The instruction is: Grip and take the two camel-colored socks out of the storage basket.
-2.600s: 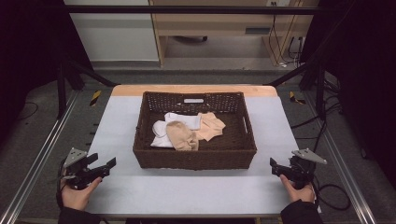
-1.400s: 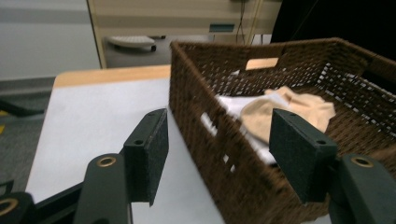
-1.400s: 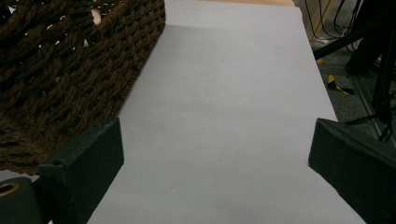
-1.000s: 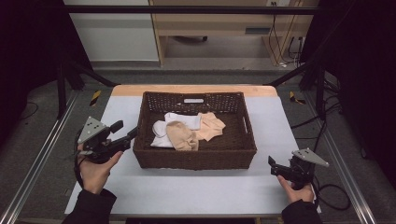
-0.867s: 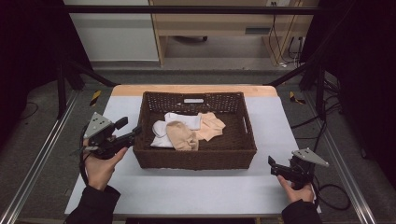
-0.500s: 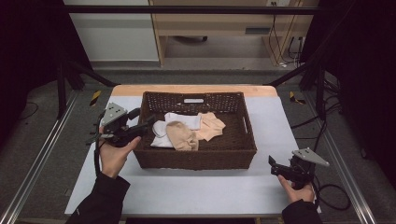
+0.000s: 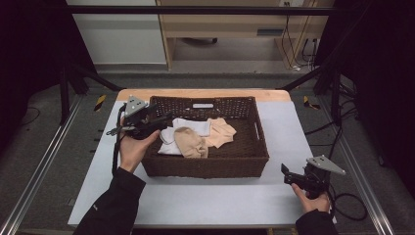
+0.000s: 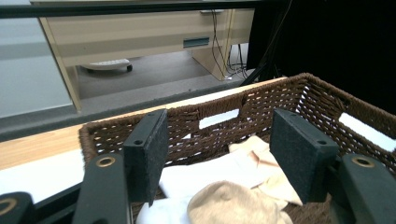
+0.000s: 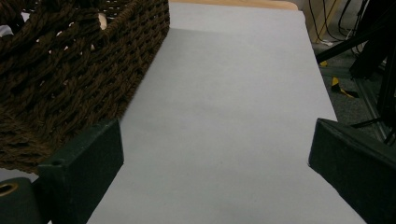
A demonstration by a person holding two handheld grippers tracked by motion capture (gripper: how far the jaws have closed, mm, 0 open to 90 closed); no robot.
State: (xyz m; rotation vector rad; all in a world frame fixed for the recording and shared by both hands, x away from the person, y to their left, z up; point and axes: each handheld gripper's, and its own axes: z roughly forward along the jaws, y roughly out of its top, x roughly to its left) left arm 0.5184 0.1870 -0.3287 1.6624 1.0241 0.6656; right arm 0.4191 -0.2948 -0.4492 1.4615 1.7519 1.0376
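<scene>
Left claw (image 7: 164, 119) wide open, empty, above basket (image 7: 210, 166) rim, near socks (image 7: 191, 142)

No writing, brand, number or sign can be read anywhere; the pale tag on the basket (image 7: 202, 105) looks blank.

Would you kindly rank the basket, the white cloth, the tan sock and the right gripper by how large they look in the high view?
1. Basket, plainly the largest.
2. White cloth, though partly covered.
3. Tan sock and right gripper look about alike; the gripper sits nearer the camera, so I would not rank them.
</scene>
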